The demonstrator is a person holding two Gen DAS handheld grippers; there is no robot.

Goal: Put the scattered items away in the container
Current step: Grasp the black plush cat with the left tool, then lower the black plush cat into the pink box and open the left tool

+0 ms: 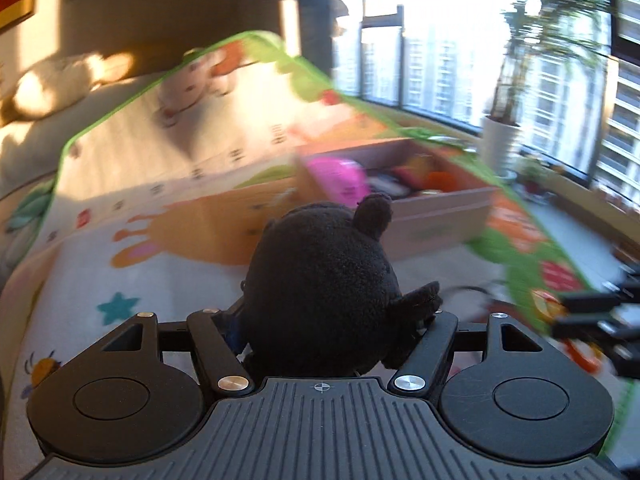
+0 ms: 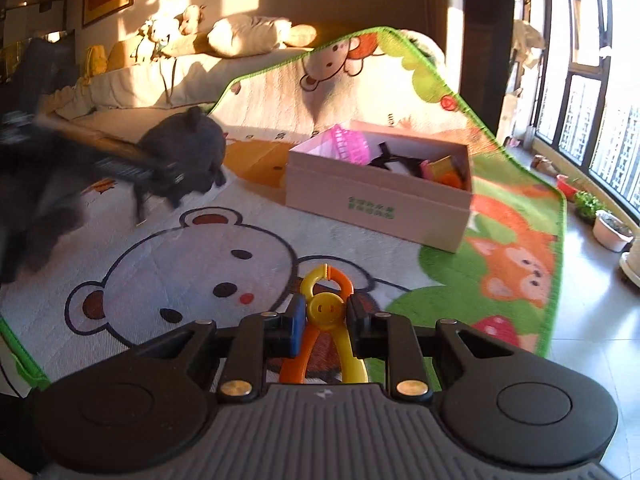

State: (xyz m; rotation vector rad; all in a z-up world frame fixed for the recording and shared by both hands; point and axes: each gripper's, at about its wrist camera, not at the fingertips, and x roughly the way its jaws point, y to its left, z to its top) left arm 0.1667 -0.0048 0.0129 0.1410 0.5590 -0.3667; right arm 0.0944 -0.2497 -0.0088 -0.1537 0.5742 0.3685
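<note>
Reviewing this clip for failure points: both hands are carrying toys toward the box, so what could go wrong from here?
1. The black plush toy bulges past the left gripper fingers and may slip.
2. The right gripper pinches only the middle of the toy pliers; they could pivot.
3. The box is already partly full, so items might bounce out.

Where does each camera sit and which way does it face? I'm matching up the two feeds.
Left wrist: on the left gripper, looking forward-down at the black plush toy it holds; right gripper shows at the edge.
Right wrist: on the right gripper, shut on yellow-and-orange plastic toy pliers; left gripper shows.
Shared: pink cardboard box, cartoon play mat, plush.
</note>
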